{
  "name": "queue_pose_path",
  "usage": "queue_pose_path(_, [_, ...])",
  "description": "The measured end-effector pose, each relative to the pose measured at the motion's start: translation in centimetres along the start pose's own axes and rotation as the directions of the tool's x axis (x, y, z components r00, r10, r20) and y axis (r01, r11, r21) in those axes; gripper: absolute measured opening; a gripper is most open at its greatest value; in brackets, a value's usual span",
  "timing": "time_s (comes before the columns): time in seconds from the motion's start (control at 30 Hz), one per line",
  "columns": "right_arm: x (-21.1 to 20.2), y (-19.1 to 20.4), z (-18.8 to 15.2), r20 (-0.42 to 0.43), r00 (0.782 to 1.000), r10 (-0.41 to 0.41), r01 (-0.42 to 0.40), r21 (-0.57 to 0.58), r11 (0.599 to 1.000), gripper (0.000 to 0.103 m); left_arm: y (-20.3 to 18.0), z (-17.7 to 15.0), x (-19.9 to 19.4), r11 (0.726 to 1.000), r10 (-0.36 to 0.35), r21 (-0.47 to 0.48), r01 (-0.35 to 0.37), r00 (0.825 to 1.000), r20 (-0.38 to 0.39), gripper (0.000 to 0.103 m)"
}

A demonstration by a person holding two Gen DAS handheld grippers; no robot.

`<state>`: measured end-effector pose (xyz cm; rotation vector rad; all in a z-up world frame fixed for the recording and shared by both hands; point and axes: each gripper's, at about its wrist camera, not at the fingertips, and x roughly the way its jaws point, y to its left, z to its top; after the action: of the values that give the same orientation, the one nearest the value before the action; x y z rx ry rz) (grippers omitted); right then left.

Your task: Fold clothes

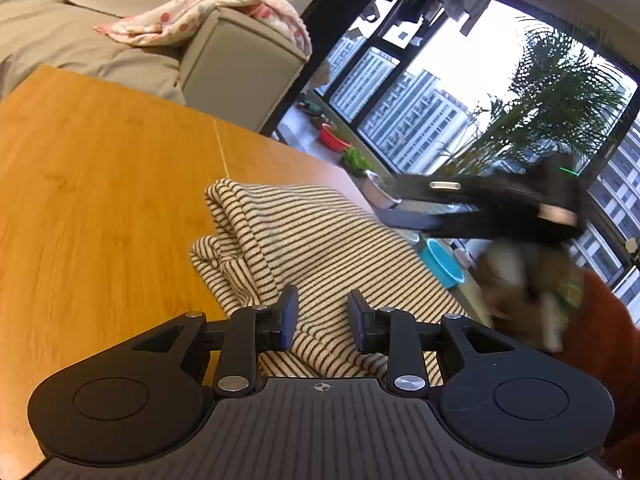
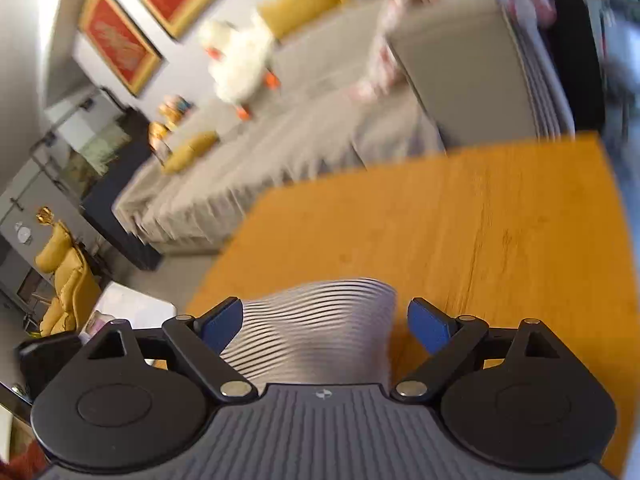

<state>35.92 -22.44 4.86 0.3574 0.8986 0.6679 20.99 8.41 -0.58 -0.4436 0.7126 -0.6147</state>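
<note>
Home living room, sofa [image 1: 100,40], framed pictures [image 2: 120,40]

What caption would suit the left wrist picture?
Open left gripper poised over a folded striped garment on a wooden table.

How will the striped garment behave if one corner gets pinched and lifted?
Probably floppy: the striped garment lies in soft, rounded folds on the table. Its layers would likely slide apart and unfold. It looks like a light knit.
</note>
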Motion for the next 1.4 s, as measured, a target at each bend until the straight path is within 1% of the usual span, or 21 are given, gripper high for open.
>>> queue_pose_path(0.07, [3.7,-1.0,0.7,-0.112,0.993,-0.023,0.026,0.023,0.999,0.091,0.0,-0.1,-0.1,1.0,0.001,0.002,-0.001,1.0,0.0,0.031])
queue_pose_path(0.1, [4.1,-0.4,0.5,-0.115,0.993,-0.015,0.013,-0.019,1.0,0.087,0.1,-0.1,-0.2,1.0,0.001,0.003,-0.001,1.0,0.0,0.031])
queue_pose_path(0.13, [4.4,0.3,0.2,-0.119,0.993,-0.007,0.0,-0.061,0.998,0.079,0.1,-0.1,-0.3,1.0,0.001,0.004,-0.001,1.0,0.0,0.031])
queue_pose_path(0.17, [4.6,1.0,-0.1,-0.114,0.993,0.002,-0.014,-0.11,0.994,0.065,0.1,-0.2,-0.3,1.0,0.001,0.004,-0.001,1.0,0.0,0.031])
queue_pose_path(0.23, [2.1,4.0,-1.2,0.004,0.999,0.043,-0.04,-0.295,0.955,0.054,0.1,-0.1,-0.3,1.0,-0.007,0.006,0.007,1.0,0.001,0.032])
queue_pose_path(0.3, [-0.4,5.7,-2.3,0.077,0.987,0.14,-0.099,-0.388,0.916,0.05,0.1,-0.2,-0.2,1.0,-0.013,0.008,0.013,1.0,0.004,0.033])
queue_pose_path(0.33, [-0.8,5.9,-2.6,0.09,0.986,0.139,-0.091,-0.405,0.91,0.05,0.2,-0.2,-0.1,1.0,-0.013,0.008,0.013,1.0,0.006,0.033])
queue_pose_path(0.4, [0.3,5.2,-3.1,0.087,0.996,-0.017,0.051,-0.401,0.914,0.05,0.2,-0.2,0.2,1.0,-0.016,0.007,0.015,1.0,0.006,0.033])
queue_pose_path(0.43, [1.1,4.5,-3.4,0.081,0.992,-0.1,0.124,-0.391,0.912,0.05,0.1,-0.2,0.2,1.0,-0.022,0.008,0.022,1.0,0.006,0.033])
queue_pose_path(0.53, [1.8,3.0,-3.8,0.084,0.986,-0.146,0.166,-0.342,0.925,0.056,-1.0,-0.1,-0.1,0.999,0.006,0.034,-0.006,1.0,0.003,0.033])
queue_pose_path(0.6, [2.2,2.0,-4.1,0.087,0.98,-0.177,0.196,-0.315,0.929,0.058,-1.8,-0.3,-0.6,0.998,0.041,0.05,-0.041,0.999,-0.004,0.048])
queue_pose_path(0.63, [2.1,2.6,-4.3,0.106,0.975,-0.197,0.222,-0.341,0.913,0.058,-2.2,-0.4,-0.8,0.997,0.058,0.057,-0.058,0.998,-0.008,0.069])
queue_pose_path(0.67, [1.8,3.0,-4.9,0.125,0.968,-0.217,0.248,-0.371,0.895,0.059,-2.6,-0.5,-1.1,0.995,0.076,0.065,-0.075,0.997,-0.011,0.078])
queue_pose_path(0.77, [1.3,3.8,-5.3,0.165,0.956,-0.243,0.291,-0.409,0.865,0.06,-3.7,-0.9,-1.6,0.989,0.118,0.089,-0.115,0.993,-0.024,0.074])
queue_pose_path(0.93, [-3.2,3.3,-6.9,0.196,0.96,-0.202,0.257,-0.318,0.913,0.071,-4.5,-1.5,-1.2,0.982,0.141,0.138,-0.133,0.989,-0.052,0.062])
queue_pose_path(0.97, [-4.0,3.4,-7.2,0.199,0.963,-0.18,0.236,-0.307,0.922,0.078,-4.5,-1.5,-1.2,0.982,0.135,0.138,-0.127,0.99,-0.052,0.059])
queue_pose_path(1.0, [-4.8,3.5,-7.7,0.197,0.966,-0.166,0.222,-0.312,0.924,0.084,-4.5,-1.4,-1.2,0.983,0.129,0.138,-0.121,0.99,-0.052,0.059])
queue_pose_path(1.1, [-6.3,3.8,-9.1,0.186,0.971,-0.15,0.205,-0.327,0.922,0.088,-4.7,-1.1,-1.4,0.989,0.092,0.12,-0.087,0.995,-0.043,0.053])
queue_pose_path(1.2, [-6.5,4.2,-10.9,0.149,0.974,-0.172,0.214,-0.34,0.916,0.088,-5.4,-1.0,-1.5,0.987,0.08,0.14,-0.074,0.996,-0.032,0.053])
queue_pose_path(1.3, [-6.0,4.3,-12.2,0.126,0.973,-0.192,0.224,-0.332,0.916,0.089,-6.0,-1.9,-0.8,0.969,0.152,0.202,-0.141,0.988,-0.039,0.053])
queue_pose_path(1.4, [-5.6,4.4,-12.4,0.122,0.973,-0.197,0.225,-0.3,0.927,0.092,-5.9,-2.4,-0.9,0.965,0.164,0.211,-0.153,0.986,-0.033,0.053])
